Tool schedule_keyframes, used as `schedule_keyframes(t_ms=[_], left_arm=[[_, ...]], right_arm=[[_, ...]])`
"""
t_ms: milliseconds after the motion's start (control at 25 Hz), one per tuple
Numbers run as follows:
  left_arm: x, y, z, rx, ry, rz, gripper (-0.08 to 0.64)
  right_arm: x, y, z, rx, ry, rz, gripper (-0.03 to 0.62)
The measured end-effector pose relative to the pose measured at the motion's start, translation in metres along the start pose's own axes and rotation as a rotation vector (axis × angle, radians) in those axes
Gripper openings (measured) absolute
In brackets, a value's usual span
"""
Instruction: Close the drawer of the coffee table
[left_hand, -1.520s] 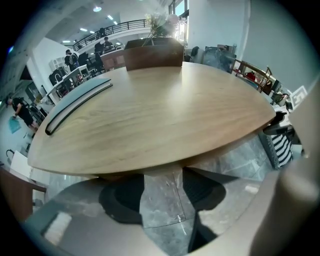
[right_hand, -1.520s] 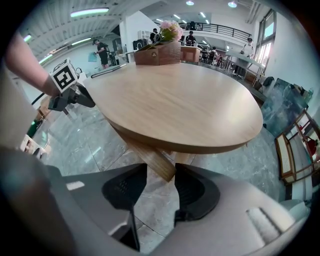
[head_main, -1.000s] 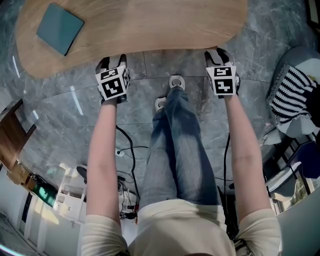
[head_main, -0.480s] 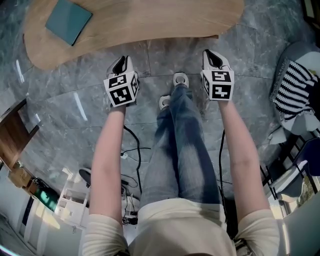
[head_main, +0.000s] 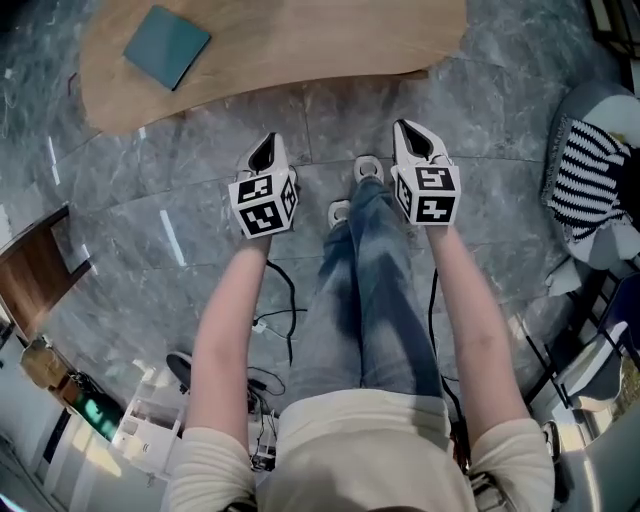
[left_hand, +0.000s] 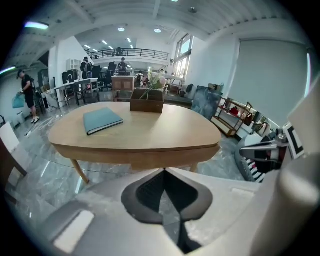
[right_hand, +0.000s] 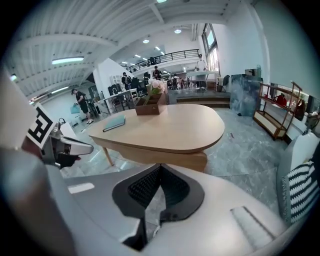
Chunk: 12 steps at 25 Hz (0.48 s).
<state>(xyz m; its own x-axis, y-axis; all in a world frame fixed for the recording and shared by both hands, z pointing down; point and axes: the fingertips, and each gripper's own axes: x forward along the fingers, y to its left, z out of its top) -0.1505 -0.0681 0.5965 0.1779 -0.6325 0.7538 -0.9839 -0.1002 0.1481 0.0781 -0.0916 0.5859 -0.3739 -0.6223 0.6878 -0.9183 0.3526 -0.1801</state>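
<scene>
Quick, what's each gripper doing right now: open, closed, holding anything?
Left gripper: closed, jaws just shut, nothing between them.
Right gripper: closed, empty.

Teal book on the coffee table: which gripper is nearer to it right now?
Left. The left gripper is off the near edge of the table, down-right of the teal book in the head view; the right gripper is farther right, across the person's legs.

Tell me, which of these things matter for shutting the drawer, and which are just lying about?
Job: coffee table, its drawer, left gripper, right gripper, both shut, empty.
Lying about: teal book, wooden box, striped cushion, floor cables.
</scene>
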Motion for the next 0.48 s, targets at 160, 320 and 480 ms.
schedule_keyframes(t_ms=[160,320,480], left_arm=[[-0.039,-0.032,0.009,0.042,-0.02,-0.064,0.002],[-0.083,-0.064,0.024,0.055,-0.049,-0.12,0.002],[-0.125,-0.082,0.036,-0.006,-0.067,-0.153,0.002]], right_arm=[[-0.04,0.015,0.013,0.033,-0.032,0.012,0.002],[-0.084,0.029,0.028,0.076,-0.068,0.038,0.002],[-0.125,0.046,0.043,0.084,-0.099,0.053,0.001]])
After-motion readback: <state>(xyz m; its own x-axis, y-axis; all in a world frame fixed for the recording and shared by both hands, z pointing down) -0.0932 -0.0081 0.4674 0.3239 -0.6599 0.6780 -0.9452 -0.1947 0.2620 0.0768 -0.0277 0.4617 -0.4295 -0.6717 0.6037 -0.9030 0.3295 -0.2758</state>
